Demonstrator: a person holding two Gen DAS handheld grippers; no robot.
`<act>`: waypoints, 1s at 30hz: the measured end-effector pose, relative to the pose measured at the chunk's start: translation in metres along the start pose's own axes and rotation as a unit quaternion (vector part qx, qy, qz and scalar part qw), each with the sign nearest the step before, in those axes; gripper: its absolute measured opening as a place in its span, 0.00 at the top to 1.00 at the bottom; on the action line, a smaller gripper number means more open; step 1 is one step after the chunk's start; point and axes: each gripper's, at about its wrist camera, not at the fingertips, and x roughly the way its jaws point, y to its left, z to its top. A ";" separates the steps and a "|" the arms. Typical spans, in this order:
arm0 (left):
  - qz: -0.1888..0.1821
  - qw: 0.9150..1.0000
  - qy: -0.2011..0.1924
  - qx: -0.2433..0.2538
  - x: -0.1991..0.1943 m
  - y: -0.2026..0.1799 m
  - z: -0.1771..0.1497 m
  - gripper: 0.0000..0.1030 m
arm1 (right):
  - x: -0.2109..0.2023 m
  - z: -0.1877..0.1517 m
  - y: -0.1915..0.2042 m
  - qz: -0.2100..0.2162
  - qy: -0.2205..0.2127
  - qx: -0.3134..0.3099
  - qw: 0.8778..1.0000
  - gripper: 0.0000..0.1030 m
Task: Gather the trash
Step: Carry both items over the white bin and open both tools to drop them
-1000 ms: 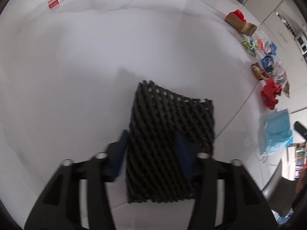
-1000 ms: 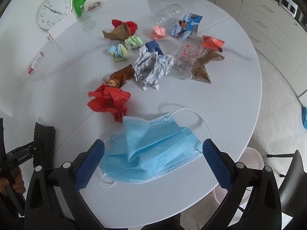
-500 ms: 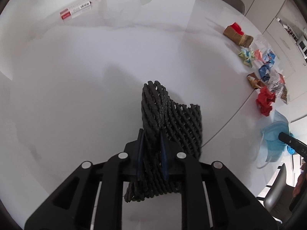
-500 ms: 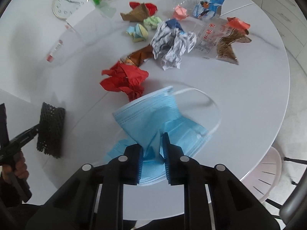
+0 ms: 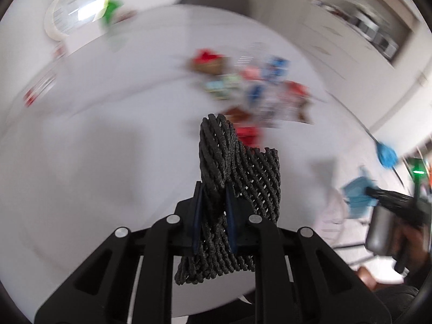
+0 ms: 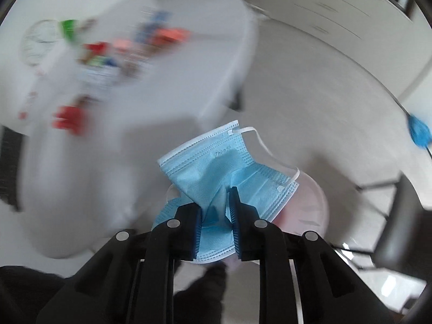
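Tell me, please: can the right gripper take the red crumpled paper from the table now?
Probably not. The right gripper is shut on the blue face mask and is past the table edge, over the floor. The red crumpled paper lies apart, back on the table.

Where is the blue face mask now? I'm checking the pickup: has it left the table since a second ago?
Yes. The face mask, clamped in the right gripper, has moved off the white table and now hangs beyond its edge, above the floor.

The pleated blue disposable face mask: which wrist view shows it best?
The right wrist view. There the pleated blue disposable face mask is sharp and central, pinched in the right gripper, its white ear loop visible. The left wrist view shows it only as a small blurred blue patch at the right edge.
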 end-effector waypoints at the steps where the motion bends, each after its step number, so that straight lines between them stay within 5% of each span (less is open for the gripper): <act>1: -0.016 1.000 0.000 0.016 0.001 -0.018 0.002 0.85 | 0.011 -0.006 -0.015 -0.011 0.009 0.012 1.000 0.80; 7: -0.086 0.989 0.017 0.121 0.027 -0.141 0.004 0.85 | 0.093 -0.039 -0.089 -0.031 0.073 0.077 0.994 0.79; 9: -0.096 0.984 0.028 0.146 0.039 -0.173 0.000 0.85 | 0.109 -0.044 -0.106 -0.023 0.086 0.095 0.991 0.67; 11: -0.106 0.979 0.046 0.168 0.056 -0.208 -0.005 0.85 | 0.116 -0.046 -0.116 -0.026 0.093 0.095 0.991 0.37; 17: -0.112 0.966 0.088 0.215 0.112 -0.283 -0.023 0.85 | 0.078 -0.053 -0.148 -0.048 0.056 0.087 0.993 0.11; 30: -0.118 0.958 0.134 0.224 0.165 -0.339 -0.039 0.84 | 0.059 -0.045 -0.171 -0.034 0.027 0.069 0.997 0.07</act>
